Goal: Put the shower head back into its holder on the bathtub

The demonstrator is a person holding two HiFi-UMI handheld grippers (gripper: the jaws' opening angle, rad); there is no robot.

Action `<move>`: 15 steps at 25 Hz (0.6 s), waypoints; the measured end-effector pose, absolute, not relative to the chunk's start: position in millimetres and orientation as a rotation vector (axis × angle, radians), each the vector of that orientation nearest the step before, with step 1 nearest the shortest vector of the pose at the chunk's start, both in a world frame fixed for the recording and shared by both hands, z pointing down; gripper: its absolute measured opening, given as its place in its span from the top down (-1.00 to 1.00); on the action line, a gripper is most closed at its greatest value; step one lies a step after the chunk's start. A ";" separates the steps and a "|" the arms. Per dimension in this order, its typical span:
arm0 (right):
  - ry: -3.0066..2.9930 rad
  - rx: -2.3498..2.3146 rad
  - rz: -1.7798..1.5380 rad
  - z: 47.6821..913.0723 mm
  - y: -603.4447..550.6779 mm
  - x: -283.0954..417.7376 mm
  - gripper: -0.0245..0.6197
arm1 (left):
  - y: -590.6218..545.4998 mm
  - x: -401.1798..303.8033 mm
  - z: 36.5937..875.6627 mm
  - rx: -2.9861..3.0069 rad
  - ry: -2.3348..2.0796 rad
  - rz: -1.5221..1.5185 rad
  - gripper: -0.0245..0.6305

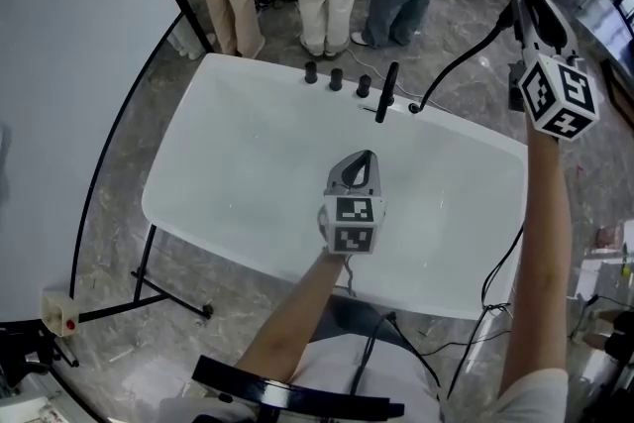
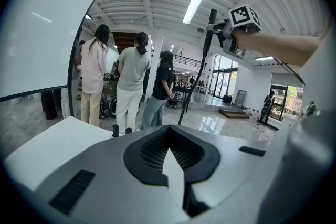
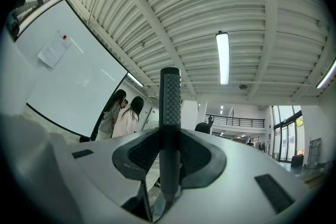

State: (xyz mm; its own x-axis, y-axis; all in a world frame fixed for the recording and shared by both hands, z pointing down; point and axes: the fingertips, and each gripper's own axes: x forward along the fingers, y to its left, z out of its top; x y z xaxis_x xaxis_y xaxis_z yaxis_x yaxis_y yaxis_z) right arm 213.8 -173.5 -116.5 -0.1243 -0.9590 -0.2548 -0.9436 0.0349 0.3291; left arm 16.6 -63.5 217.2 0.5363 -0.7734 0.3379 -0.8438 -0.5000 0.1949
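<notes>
We hold two grippers above a white tub (image 1: 228, 173).
At two o'clock our right gripper (image 1: 522, 13) clamps the black shower head (image 3: 169, 113) upright between its jaws (its hose (image 1: 454, 66) trails down to the tub's one o'clock rim). Our left gripper (image 1: 363, 159) hovers mid-tub, jaws together, holding nothing.

Matt black shower head (image 3: 169, 97), grip finely dimpled, between the ribbed black pads (image 3: 137, 153) of the right gripper (image 3: 169, 134), its shell smooth grey plastic; bathtub (image 1: 228, 163) smooth, white, faintly glossy; matt black taps (image 1: 336, 78) at its twelve o'clock; floor (image 1: 109, 243) polished grey marbled stone.
</notes>
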 end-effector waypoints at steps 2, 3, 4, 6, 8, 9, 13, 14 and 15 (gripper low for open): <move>-2.222 2.050 -0.660 -116.8 -177.5 214.4 0.54 | -63.9 16.4 217.1 2.444 -1.335 0.295 0.93; -2.219 2.049 -0.653 -115.6 -179.4 215.0 0.54 | -63.7 16.2 217.3 2.444 -1.334 0.296 0.93; -2.220 2.050 -0.643 -114.0 -180.9 215.8 0.54 | -63.4 15.9 217.5 2.443 -1.333 0.298 0.93; -2.227 2.058 -0.618 -109.8 -182.5 218.3 0.54 | -63.0 15.2 218.1 2.440 -1.335 0.299 0.93; -2.230 2.067 -0.594 -104.1 -183.7 221.5 0.54 | -63.0 14.3 219.5 2.437 -1.338 0.301 0.93; -2.228 2.070 -0.585 -101.3 -184.4 222.8 0.54 | -63.4 13.8 220.3 2.435 -1.340 0.300 0.93; -2.205 2.074 -0.571 -92.5 -186.9 227.0 0.54 | -63.2 13.0 223.9 2.417 -1.339 0.297 0.92; -2.200 2.074 -0.567 -90.1 -187.5 228.3 0.54 | -62.5 13.6 225.1 2.416 -1.339 0.300 0.93; -2.198 2.073 -0.562 -87.3 -188.2 229.5 0.54 | -61.6 14.2 226.5 2.416 -1.336 0.305 0.93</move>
